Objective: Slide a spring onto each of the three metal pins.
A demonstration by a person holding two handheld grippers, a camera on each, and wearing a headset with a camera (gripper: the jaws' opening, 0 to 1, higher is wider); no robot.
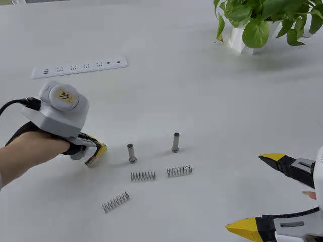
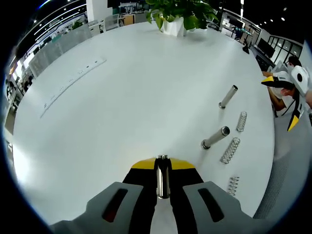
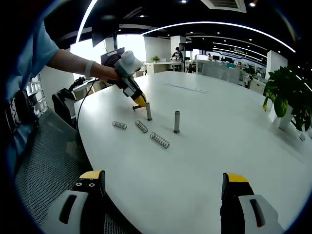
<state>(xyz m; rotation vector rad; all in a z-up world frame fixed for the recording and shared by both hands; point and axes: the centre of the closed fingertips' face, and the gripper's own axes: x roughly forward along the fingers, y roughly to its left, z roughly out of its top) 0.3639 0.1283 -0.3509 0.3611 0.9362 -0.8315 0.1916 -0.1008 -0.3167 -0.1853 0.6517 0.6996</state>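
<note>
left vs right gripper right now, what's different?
The left gripper is shut on a metal pin; the right gripper is open and empty. The left gripper sits low at the table, beside a standing pin; the right gripper is off to the side, away from the pins and the springs. Both have yellow-tipped jaws.

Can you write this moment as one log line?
left gripper: shut on metal pin | right gripper: open | two pins: upright, bare | three springs: loose on table
</note>
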